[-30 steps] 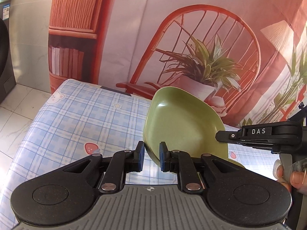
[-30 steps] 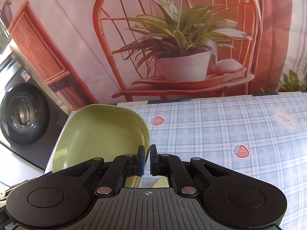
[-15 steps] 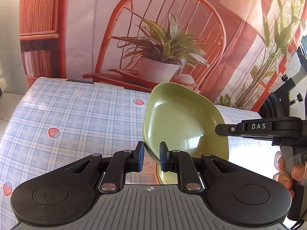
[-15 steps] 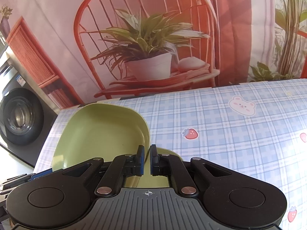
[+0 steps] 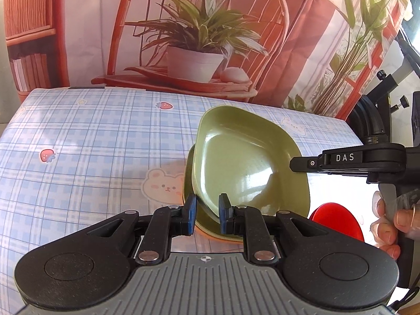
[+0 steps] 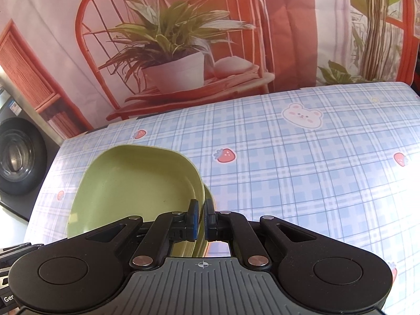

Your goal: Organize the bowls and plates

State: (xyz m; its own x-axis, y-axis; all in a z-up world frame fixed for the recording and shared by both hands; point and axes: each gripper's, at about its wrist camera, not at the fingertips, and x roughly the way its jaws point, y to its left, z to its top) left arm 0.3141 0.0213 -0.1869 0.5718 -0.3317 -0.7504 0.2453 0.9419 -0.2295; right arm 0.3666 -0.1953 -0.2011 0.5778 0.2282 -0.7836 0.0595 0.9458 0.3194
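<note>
Olive-green plastic fills the middle here: a squarish green plate (image 5: pixel 244 162) is tilted up on edge, its hollow face turned toward the left wrist camera, and both tools are on it. Starting at nine o'clock in the left view, the blue checked tablecloth (image 5: pixel 92 136) with its strawberries and bears runs out to the printed chair-and-plant backdrop (image 5: pixel 199 39) at twelve. Moving to centre, the left gripper (image 5: pixel 206 214) has its blue pads clenched on the plate's near rim at six o'clock. Just behind and below that plate sits a second green plate (image 5: pixel 187 181), darker in shadow; whether the two touch I can't quite make out. Over at three o'clock the right gripper (image 5: pixel 302 163) reaches in sideways and meets the plate's far rim, with a red disc (image 5: pixel 338 220) low at four o'clock on the cloth. Switch to the right wrist view: the right gripper (image 6: pixel 201 219) is pinched shut on the plate's edge (image 6: pixel 136 183), the lower plate (image 6: pixel 208 199) peeking out beside it, and a washing machine (image 6: pixel 15 157) at nine o'clock.
</note>
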